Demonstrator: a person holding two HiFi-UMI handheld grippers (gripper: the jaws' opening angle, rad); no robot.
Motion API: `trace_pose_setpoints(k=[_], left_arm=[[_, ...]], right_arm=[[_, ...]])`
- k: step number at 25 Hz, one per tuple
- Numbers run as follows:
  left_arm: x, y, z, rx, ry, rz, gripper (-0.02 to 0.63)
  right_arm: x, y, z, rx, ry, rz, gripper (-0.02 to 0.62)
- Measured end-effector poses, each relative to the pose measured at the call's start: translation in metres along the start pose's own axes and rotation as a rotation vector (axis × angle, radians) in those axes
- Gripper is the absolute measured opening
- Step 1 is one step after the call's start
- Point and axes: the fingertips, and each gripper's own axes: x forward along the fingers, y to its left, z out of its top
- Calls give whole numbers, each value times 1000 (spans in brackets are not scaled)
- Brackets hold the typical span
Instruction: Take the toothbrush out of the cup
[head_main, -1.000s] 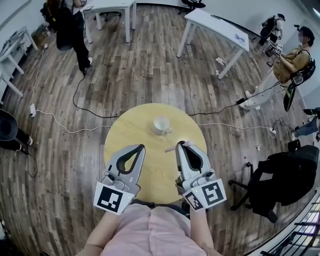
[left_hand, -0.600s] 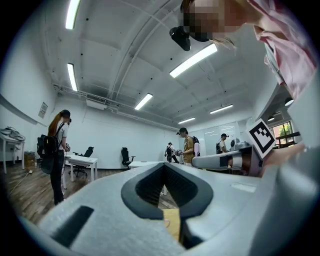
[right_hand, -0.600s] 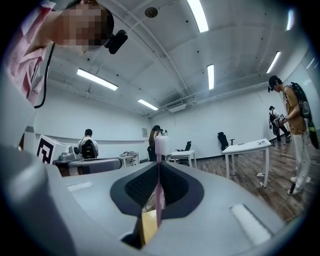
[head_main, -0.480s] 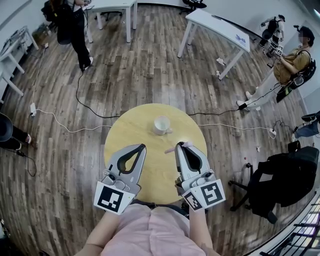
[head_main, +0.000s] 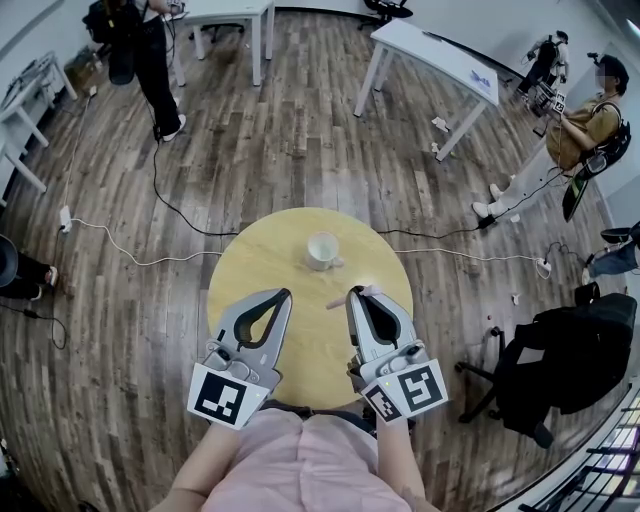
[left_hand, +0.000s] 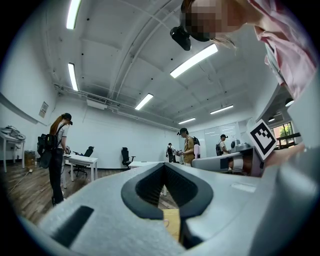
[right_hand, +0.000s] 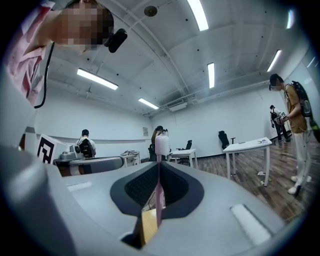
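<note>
A white cup (head_main: 322, 249) stands empty on the round wooden table (head_main: 258, 262), a little beyond both grippers. My right gripper (head_main: 355, 292) is shut on a pink toothbrush (head_main: 338, 299), which lies crosswise at its tips, clear of the cup. In the right gripper view the toothbrush (right_hand: 159, 192) stands upright between the closed jaws of the right gripper (right_hand: 159, 165), its bristle head at the top. My left gripper (head_main: 284, 293) hovers over the table's near left part, shut with nothing in it. In the left gripper view the left gripper (left_hand: 162, 166) has its jaws together.
White cables (head_main: 150, 262) run over the wooden floor around the table. A black chair with a bag (head_main: 560, 370) stands to the right. White tables (head_main: 430, 50) stand farther off. A person sits at the far right (head_main: 580, 125) and another stands at the top left (head_main: 140, 50).
The grippers, toothbrush and cup have stayed where they were. People in the background have shifted a little.
</note>
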Motion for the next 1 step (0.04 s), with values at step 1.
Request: trace_pose_setpoints(k=[1], left_arm=[[0, -1, 0, -1, 0, -1, -4]], right_arm=[[0, 0, 0, -1, 1, 0, 20]])
